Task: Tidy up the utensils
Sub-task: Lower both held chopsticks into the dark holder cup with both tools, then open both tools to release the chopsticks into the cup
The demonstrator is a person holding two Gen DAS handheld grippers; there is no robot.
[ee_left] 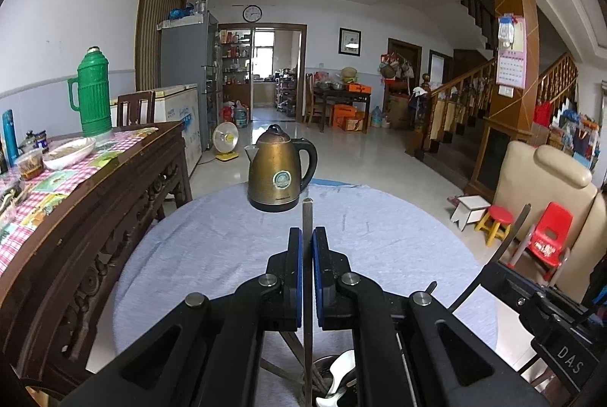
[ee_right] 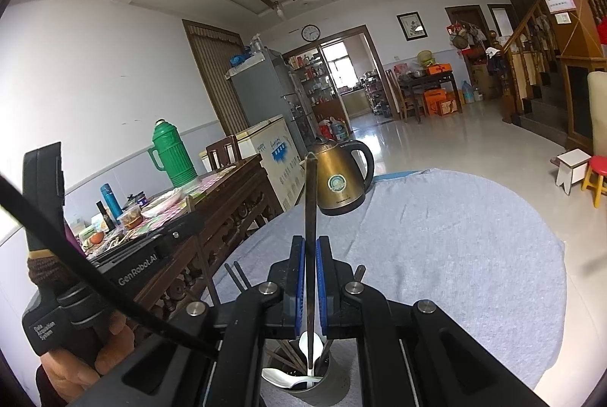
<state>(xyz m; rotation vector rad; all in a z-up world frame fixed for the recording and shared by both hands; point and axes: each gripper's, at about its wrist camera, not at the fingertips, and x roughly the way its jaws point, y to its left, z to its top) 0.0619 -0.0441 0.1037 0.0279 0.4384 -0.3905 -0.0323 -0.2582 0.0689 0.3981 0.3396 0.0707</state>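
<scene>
Both grippers clamped tight — left gripper [ee_left: 307, 247] on a steel chopstick [ee_left: 307, 217], right gripper [ee_right: 310, 255] on a dark chopstick [ee_right: 311, 198] — above the metal holder [ee_right: 326, 384].

Left claw [ee_left: 307, 249] and right claw [ee_right: 311, 255] both clamped.

Ahead of the gripper: tarnished brass-coloured metal kettle [ee_left: 279, 175], dull sheen; matt pale-blue cloth table cover [ee_left: 227, 240]. Left: glossy carved dark wooden sideboard [ee_left: 114, 202]; ribbed green plastic thermos [ee_left: 92, 95].
</scene>
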